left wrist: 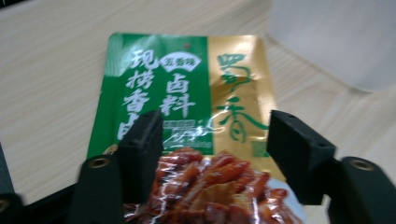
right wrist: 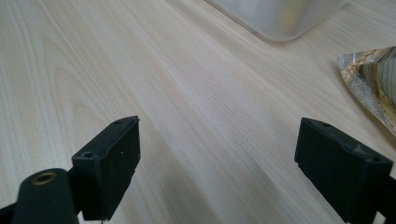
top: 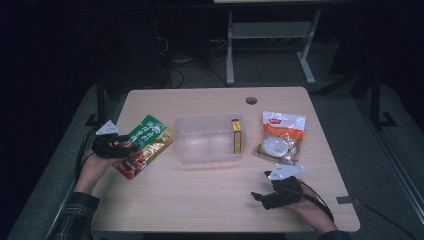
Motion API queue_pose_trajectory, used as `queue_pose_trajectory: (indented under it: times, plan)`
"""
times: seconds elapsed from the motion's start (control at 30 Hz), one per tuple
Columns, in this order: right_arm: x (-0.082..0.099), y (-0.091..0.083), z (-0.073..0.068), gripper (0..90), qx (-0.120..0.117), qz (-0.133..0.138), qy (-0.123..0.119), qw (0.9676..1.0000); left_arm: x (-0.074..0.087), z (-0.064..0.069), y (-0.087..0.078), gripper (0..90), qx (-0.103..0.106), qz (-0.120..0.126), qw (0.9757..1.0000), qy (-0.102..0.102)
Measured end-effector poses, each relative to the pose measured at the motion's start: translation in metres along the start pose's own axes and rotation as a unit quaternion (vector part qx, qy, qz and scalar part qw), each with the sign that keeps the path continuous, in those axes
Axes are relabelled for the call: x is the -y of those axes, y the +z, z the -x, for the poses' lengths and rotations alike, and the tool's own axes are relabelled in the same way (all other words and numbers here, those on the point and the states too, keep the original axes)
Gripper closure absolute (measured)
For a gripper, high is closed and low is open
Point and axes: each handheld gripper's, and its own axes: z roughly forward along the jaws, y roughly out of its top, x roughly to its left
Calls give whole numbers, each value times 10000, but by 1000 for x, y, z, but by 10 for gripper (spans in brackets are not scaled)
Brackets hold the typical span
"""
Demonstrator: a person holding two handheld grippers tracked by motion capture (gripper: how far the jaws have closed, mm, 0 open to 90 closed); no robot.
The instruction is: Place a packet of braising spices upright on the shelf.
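A green and gold snack packet (top: 148, 141) with a picture of red meat lies flat at the table's left. My left gripper (top: 129, 148) is at its near end. In the left gripper view the packet (left wrist: 187, 93) runs between the two jaws of that gripper (left wrist: 215, 135), which stand wide apart on either side of the red printed part, open. My right gripper (top: 262, 187) is low over bare wood at the front right. Its jaws (right wrist: 219, 140) are spread wide with nothing between them.
A clear plastic tub (top: 200, 122) stands mid-table with a yellow box (top: 236, 136) inside at its right end. An orange and white food packet (top: 280, 137) lies right of the tub; its corner (right wrist: 373, 84) is near my right gripper. A cable hole (top: 251, 100) is at the back.
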Motion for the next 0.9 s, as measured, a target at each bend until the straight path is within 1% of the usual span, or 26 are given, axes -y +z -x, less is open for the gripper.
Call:
queue_pose_trajectory:
  times: [0.03, 0.07, 0.1, 0.13, 0.17, 0.2, 0.23, 0.27, 0.3, 0.33, 0.4, 0.43, 0.47, 0.5, 0.53, 0.6, 0.7, 0.73, 0.77, 0.8, 0.83, 0.87, 0.9]
  plan:
    - [0, 0, 0, 138, -3, -8, 1, 10000, 0, -3, 1, 307, -41, -13, 10000, 17]
    - [0, 0, 0, 138, -13, -9, 20, 10000, 0, -7, 4, 276, -36, 6, 10000, -6]
    - [0, 0, 0, 138, -13, -9, 20, 10000, 0, -10, 6, 276, 19, -4, 10000, -68]
    - [0, 0, 0, 138, -17, -17, 42, 10000, 1, -14, 9, 267, -15, 82, 9999, -72]
    - [1, 1, 0, 138, -12, -25, 38, 10000, 1, -17, 11, 250, -20, 87, 9999, -98]
    - [1, 1, 0, 138, -14, -23, 40, 10000, 1, -20, 14, 234, -4, 14, 9999, -135]
    - [1, 0, 0, 138, -11, -27, 41, 10000, 1, -23, 17, 208, -58, -53, 9999, -86]
    - [1, 0, 1, 138, 0, -25, 54, 10000, 2, -29, 21, 173, -84, -86, 9999, -72]
    - [1, 0, 1, 138, 0, -25, 54, 10000, 2, -29, 21, 165, -84, -86, 9999, -72]
    - [1, 0, 1, 138, 7, -16, 42, 10000, 2, -31, 23, 165, -75, -48, 9999, -124]
    - [2, 0, 1, 138, 7, -32, 92, 10000, 4, -36, 27, 141, -98, -115, 9998, -111]
    - [2, 0, 1, 138, 4, -46, 103, 9999, 5, -38, 30, 136, -107, -76, 9998, -152]
    - [3, 0, 2, 138, 21, -37, 91, 9999, 7, -41, 32, 135, -134, -119, 9997, -146]
    - [3, 0, 2, 138, 21, -37, 91, 9999, 8, -42, 33, 135, -129, -132, 9997, -181]
    - [3, -1, 2, 138, 45, -37, 121, 9999, 12, -47, 37, 134, -72, -168, 9997, -173]
    - [3, -1, 2, 138, 48, -39, 132, 9999, 14, -49, 39, 133, -50, -206, 9996, -208]
    - [4, -1, 2, 138, 61, -35, 150, 9999, 18, -52, 43, 131, -4, -251, 9995, -195]
    - [4, -1, 2, 138, 58, -36, 160, 9998, 20, -53, 46, 128, 40, -271, 9991, -314]
    - [4, -1, 2, 138, 58, -36, 160, 9998, 20, -53, 46, 127, 40, -271, 9991, -314]
    - [5, -2, 2, 138, 66, -49, 146, 9999, 21, -54, 48, 126, 75, -214, 9990, -395]
    - [5, -2, 2, 138, 66, -49, 146, 9999, 21, -55, 48, 126, 77, -215, 9988, -432]
    - [5, -2, 2, 138, 54, -42, 151, 9999, 22, -57, 49, 125, 74, -179, 9985, -510]
    - [5, -2, 2, 138, 54, -42, 151, 9999, 22, -57, 49, 124, 74, -179, 9985, -510]
